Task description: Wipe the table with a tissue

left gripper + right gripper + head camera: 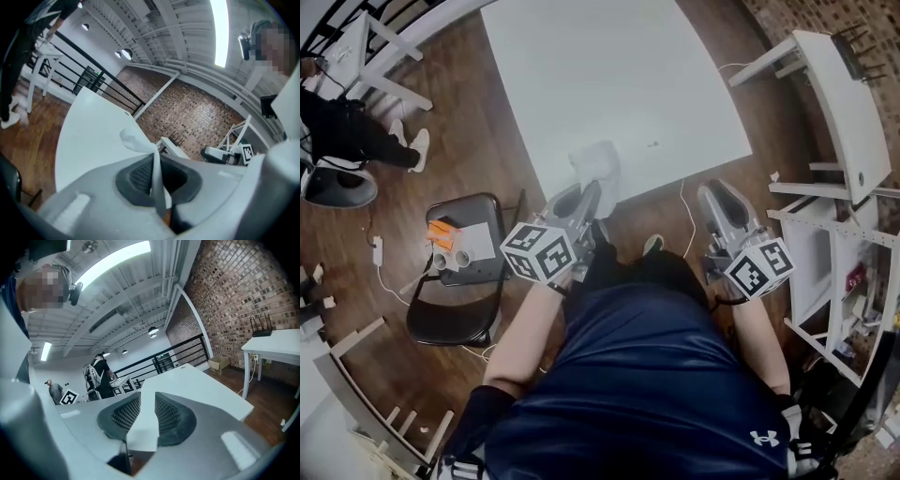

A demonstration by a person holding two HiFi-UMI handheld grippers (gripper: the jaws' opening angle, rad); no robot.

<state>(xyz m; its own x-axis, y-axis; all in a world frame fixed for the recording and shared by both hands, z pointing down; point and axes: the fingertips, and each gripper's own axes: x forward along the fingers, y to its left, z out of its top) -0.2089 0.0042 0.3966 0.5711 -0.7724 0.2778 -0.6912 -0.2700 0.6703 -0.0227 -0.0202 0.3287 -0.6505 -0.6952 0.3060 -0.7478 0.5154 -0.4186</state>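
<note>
My left gripper (587, 194) is shut on a white tissue (597, 165), which hangs over the near edge of the white table (609, 75). In the left gripper view the tissue (139, 142) runs as a thin sheet between the two pads and fans out beyond the gripper (154, 180), above the table (89, 136). My right gripper (718, 195) is at the table's near right corner, just off the edge. In the right gripper view that gripper (143, 414) is open, and only the table (197, 385) shows through the gap.
A black folding chair (464, 248) with small orange and white items stands to my left. A person (347, 131) is at the far left. Overturned white tables (839, 94) and a rack (834, 281) crowd the right side. A cable (686, 217) trails on the wooden floor.
</note>
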